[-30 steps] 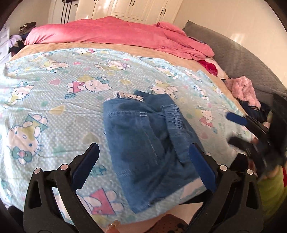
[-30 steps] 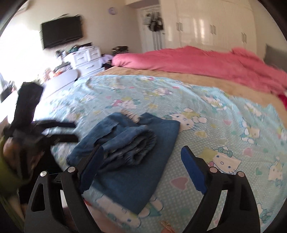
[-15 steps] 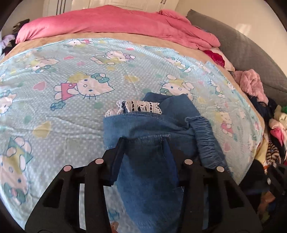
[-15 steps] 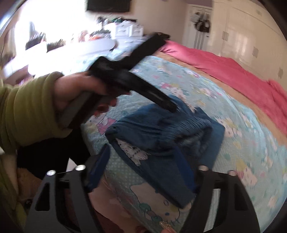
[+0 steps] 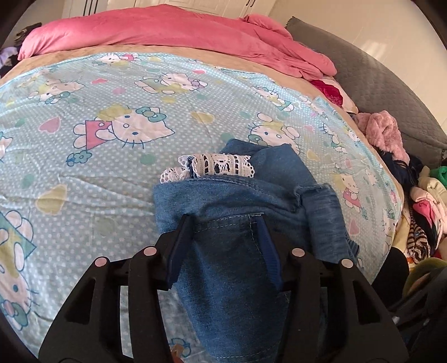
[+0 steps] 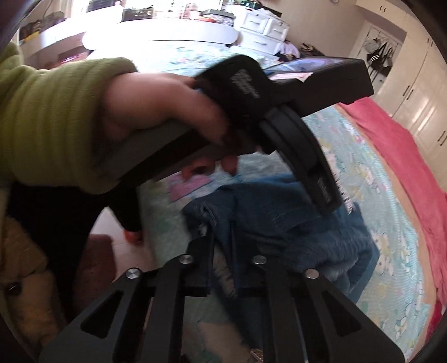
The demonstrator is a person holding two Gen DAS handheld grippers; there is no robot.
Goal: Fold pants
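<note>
The blue denim pants [image 5: 232, 268] lie folded near the bed's front edge, with white lace trim [image 5: 212, 166] showing at the far fold. My left gripper [image 5: 225, 223] is shut on the near layer of denim. In the right wrist view my right gripper [image 6: 222, 237] is shut on an edge of the same pants [image 6: 307, 240]. The left hand and its gripper body [image 6: 279, 117] reach across above the pants there.
The pants lie on a light blue cartoon-cat bedsheet [image 5: 117, 117]. A pink duvet [image 5: 167, 28] is bunched at the far end. Loose clothes [image 5: 419, 201] are piled to the right by a grey headboard [image 5: 377, 75]. White drawers [image 6: 262, 26] stand beyond the bed.
Both grippers went from open above the pants to shut on the denim. The right gripper swung toward the left hand, which now fills its view.
</note>
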